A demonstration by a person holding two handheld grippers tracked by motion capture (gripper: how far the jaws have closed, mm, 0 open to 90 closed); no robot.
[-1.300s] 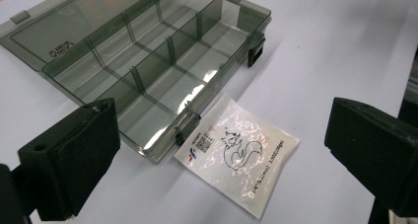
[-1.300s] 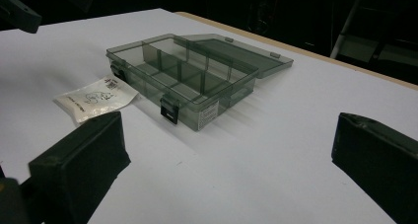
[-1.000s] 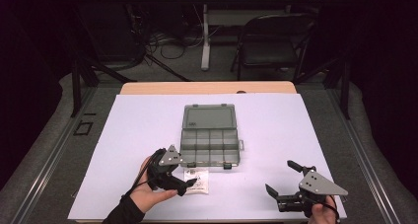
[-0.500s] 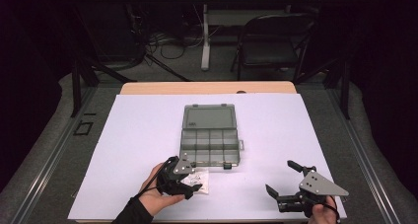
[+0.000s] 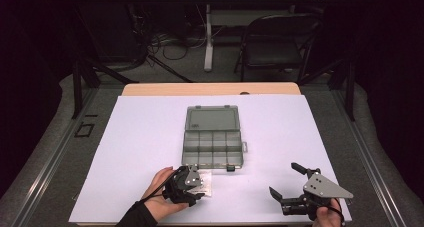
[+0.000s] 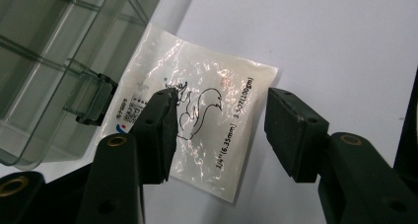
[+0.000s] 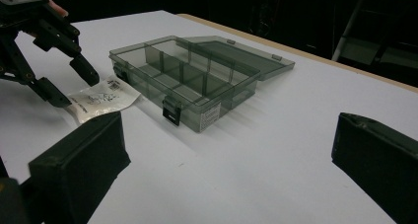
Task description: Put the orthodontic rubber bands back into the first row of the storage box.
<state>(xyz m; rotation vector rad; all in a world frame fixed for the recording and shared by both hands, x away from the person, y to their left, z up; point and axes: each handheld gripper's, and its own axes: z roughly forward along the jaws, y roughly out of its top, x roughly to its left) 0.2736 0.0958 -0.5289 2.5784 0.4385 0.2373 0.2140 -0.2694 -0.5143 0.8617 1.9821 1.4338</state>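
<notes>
Left gripper over the little bag

The left gripper (image 6: 219,130) had its jaws spread above a small shiny plastic bag (image 6: 197,130) lying flat beside the clear grey plastic box (image 5: 213,137). The right gripper (image 5: 288,183) was spread wide too.

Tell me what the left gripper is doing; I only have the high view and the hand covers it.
Observer: The left gripper is open, one jaw on each side of a small clear bag lying flat on the table.
Operator: Say what is on the bag.
Observer: It carries a squirrel drawing and small printed text.
Operator: Report how close the bag is to the box.
Observer: In the left gripper view, a corner of the bag lies right next to the black latch on the front of the open box; I cannot tell if they touch.
Operator: Check the right gripper.
Observer: The right gripper is open, with only bare table between its jaws.
</notes>
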